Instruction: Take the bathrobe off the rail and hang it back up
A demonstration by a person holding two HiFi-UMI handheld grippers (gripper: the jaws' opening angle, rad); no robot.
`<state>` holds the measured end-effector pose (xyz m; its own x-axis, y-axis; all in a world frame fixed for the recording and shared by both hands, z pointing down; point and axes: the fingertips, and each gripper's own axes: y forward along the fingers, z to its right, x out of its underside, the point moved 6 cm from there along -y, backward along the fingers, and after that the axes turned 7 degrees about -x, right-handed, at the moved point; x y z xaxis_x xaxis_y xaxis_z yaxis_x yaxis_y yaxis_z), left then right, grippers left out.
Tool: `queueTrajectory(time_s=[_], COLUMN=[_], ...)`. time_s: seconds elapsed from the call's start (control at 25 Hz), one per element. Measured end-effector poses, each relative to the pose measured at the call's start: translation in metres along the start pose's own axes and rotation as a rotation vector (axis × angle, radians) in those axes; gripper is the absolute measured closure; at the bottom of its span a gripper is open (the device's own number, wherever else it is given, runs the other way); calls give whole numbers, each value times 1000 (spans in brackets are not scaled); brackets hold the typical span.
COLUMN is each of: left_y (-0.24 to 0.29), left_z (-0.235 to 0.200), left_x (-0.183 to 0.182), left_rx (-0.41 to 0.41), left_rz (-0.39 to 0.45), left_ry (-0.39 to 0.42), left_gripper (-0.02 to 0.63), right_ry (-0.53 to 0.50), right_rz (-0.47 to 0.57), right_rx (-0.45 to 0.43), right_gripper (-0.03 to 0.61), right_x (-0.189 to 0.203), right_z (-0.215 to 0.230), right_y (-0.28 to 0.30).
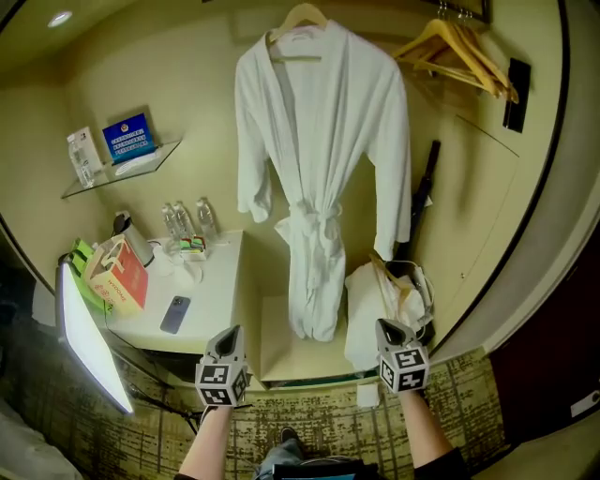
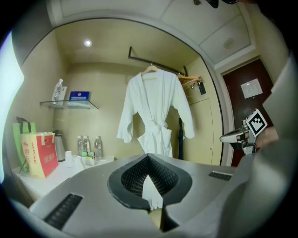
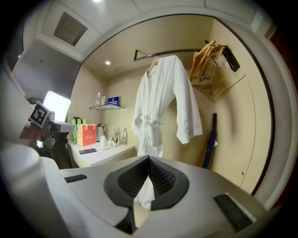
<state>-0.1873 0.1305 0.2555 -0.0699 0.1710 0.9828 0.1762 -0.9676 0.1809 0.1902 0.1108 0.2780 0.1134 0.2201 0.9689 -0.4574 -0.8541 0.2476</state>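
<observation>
While the white bathrobe (image 1: 314,169) hangs on its hanger (image 1: 298,19) from the rail (image 3: 167,51), ahead of and above both tongs, the left gripper (image 1: 229,333) is closed on nothing; the right gripper (image 1: 388,328) likewise.

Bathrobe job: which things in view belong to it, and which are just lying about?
Part of the job: bathrobe, its hanger, rail, left gripper and right gripper, both shut and empty.

Just lying about: spare hangers, phone, red bag, bottles, kettle, umbrella.
</observation>
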Motion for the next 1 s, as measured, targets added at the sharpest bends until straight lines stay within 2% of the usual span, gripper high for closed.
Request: queueTrajectory(time_s=[0.16, 0.36, 0.68, 1.0], left_y=[6, 6, 16, 35], left_z=[-2, -3, -10, -4], left_x=[5, 5, 16, 9], left_rx=[2, -4, -14, 30], left_rz=[2, -9, -33, -31], left_ry=[-32, -7, 9, 10], left_gripper=[612, 612, 612, 612], right_ry=[8, 7, -6, -32], right_rz=[-12, -31, 5, -12], right_rx=[4, -1, 24, 14], right_gripper=[554, 554, 552, 551], right_x=[6, 17, 17, 13], right_z=[2, 2, 4, 5], right_y=[3, 8, 18, 37])
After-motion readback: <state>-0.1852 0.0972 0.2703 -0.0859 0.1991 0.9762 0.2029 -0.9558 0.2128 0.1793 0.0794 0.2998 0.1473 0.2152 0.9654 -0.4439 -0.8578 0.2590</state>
